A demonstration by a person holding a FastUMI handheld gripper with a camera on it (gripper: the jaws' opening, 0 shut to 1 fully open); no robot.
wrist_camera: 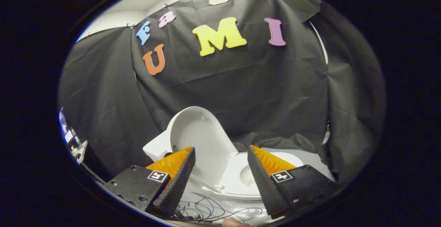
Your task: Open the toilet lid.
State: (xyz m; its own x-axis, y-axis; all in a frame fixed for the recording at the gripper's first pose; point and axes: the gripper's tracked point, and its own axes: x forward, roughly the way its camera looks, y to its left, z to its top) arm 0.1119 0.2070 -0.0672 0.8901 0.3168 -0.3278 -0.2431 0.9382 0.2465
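A small white toilet (241, 182) stands just beyond my fingers, in front of the black cloth wall. Its lid (200, 137) is raised and leans back to the left against the tank (156, 147), its pale underside facing me. The seat ring (237, 172) lies down over the bowl, whose opening (248, 175) shows between my fingers. My gripper (220, 153) is open, one finger in front of the lid's lower left part, the other in front of the seat's right side. Nothing sits between the fingers.
Thin dark cables (210, 211) lie tangled on the white surface just below the toilet. A fingertip of a hand (234, 223) shows beneath them. Some equipment (74, 144) stands far to the left, past the cloth.
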